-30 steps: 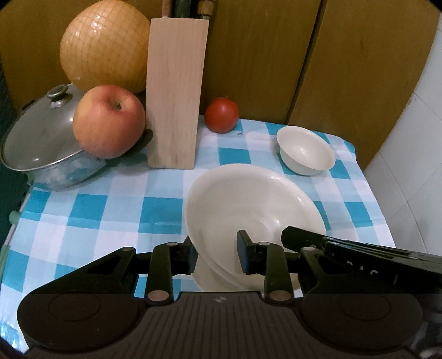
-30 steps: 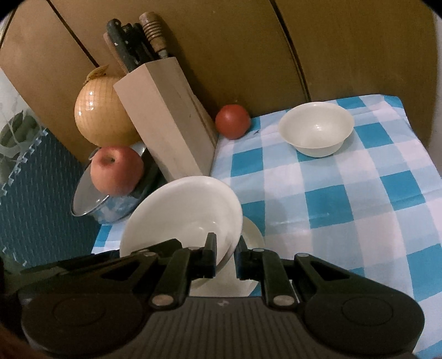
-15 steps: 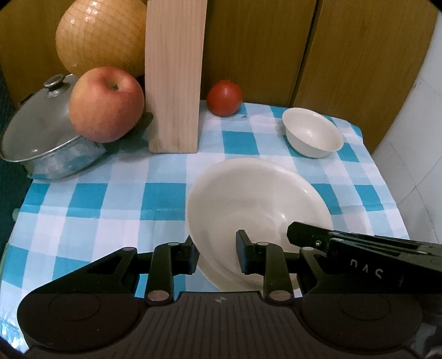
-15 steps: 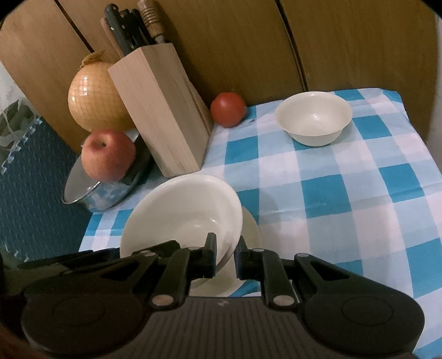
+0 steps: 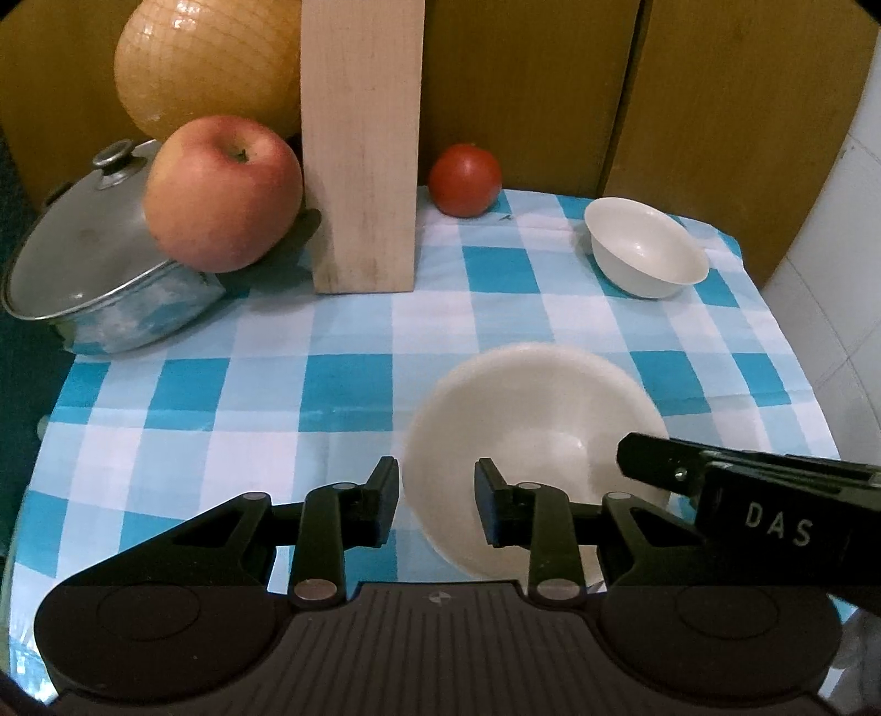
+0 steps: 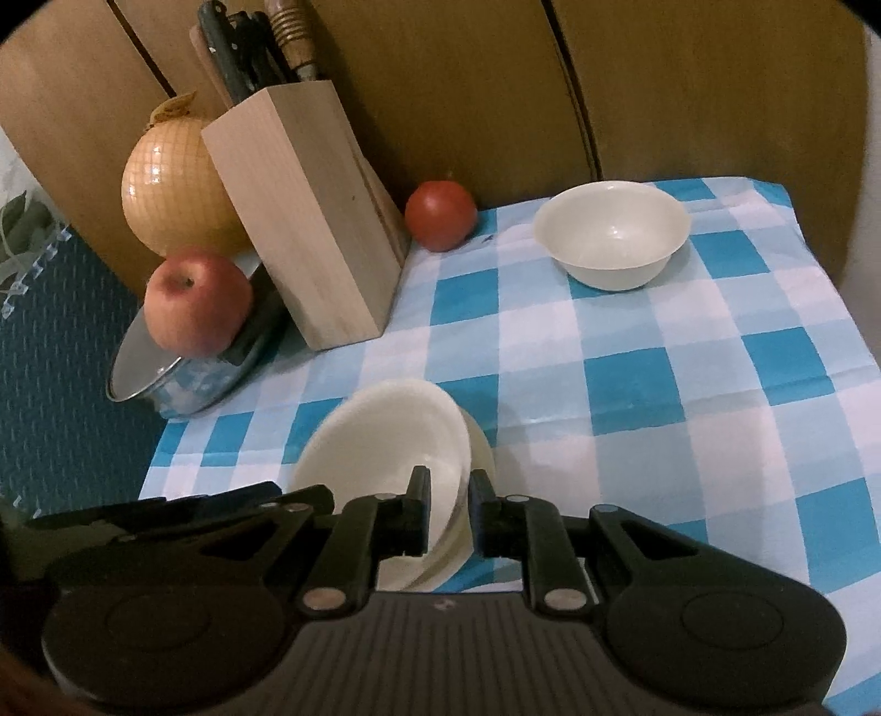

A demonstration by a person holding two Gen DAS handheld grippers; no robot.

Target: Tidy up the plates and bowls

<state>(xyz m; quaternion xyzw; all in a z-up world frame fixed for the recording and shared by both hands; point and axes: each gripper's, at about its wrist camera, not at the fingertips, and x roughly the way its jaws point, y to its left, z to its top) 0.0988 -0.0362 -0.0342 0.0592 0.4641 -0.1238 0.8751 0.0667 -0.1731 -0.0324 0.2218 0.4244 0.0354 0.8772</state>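
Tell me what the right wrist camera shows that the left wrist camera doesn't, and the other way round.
Only the right wrist view shows the knife handles sticking out of the pale wooden knife block, and a second white dish under the tilted white plate that the right gripper pinches by its rim.

Only the left wrist view shows the left gripper open, straddling the plate's near rim, and the metal knob on the pot lid.

Both show the small white bowl, red tomato, red apple, netted yellow pomelo and blue-checked tablecloth.
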